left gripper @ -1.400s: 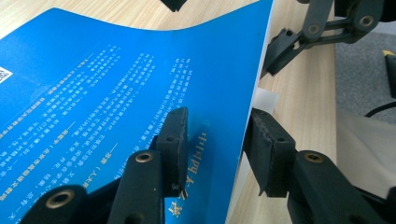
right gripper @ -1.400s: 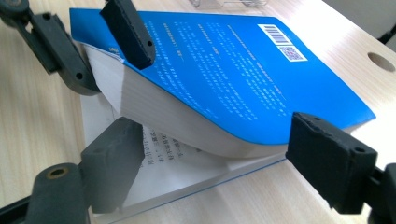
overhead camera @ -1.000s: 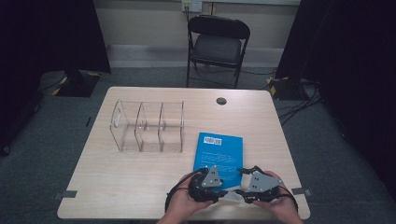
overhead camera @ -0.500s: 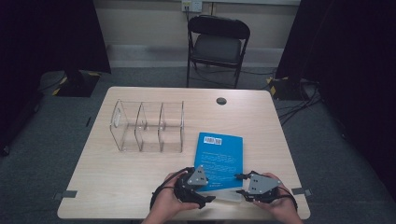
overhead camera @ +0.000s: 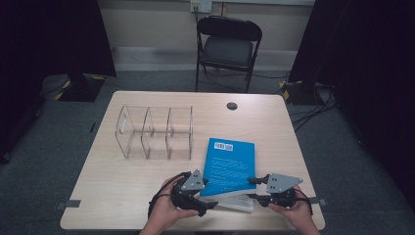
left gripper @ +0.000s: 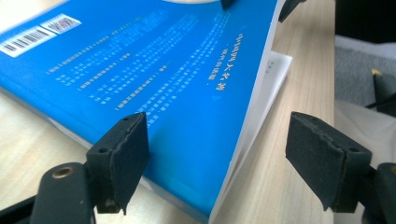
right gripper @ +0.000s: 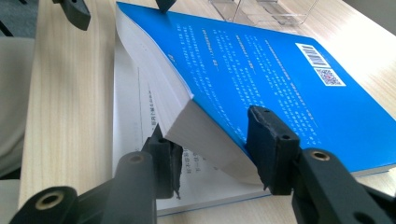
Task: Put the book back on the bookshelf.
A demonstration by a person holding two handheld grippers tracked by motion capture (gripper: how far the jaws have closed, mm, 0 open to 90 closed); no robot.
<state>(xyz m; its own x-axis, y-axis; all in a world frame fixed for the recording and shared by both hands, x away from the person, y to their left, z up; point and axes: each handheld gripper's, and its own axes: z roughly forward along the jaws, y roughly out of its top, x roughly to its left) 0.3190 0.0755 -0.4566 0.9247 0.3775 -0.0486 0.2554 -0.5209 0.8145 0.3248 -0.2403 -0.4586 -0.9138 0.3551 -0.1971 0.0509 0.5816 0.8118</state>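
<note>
The blue book (overhead camera: 228,165) lies back cover up on the table (overhead camera: 122,196), near the front edge at about 5 o'clock from the table's centre, barcode end pointing to 12 o'clock. Its near edge is raised off the bottom leaves, which stay flat on the table.

The right gripper (overhead camera: 258,188) sits at the book's near right corner, at 4 o'clock. In the right gripper view its jaws straddle the lifted block of pages (right gripper: 196,126), one under it and one on the cover, closed about it.

The left gripper (overhead camera: 204,192) is at the near left corner, at 7 o'clock. Its jaws stand wide apart; one rests against the cover, the other is clear of the book, so it grips nothing.

A clear acrylic rack (overhead camera: 154,132) stands at 10 o'clock from the book, well apart.
</note>
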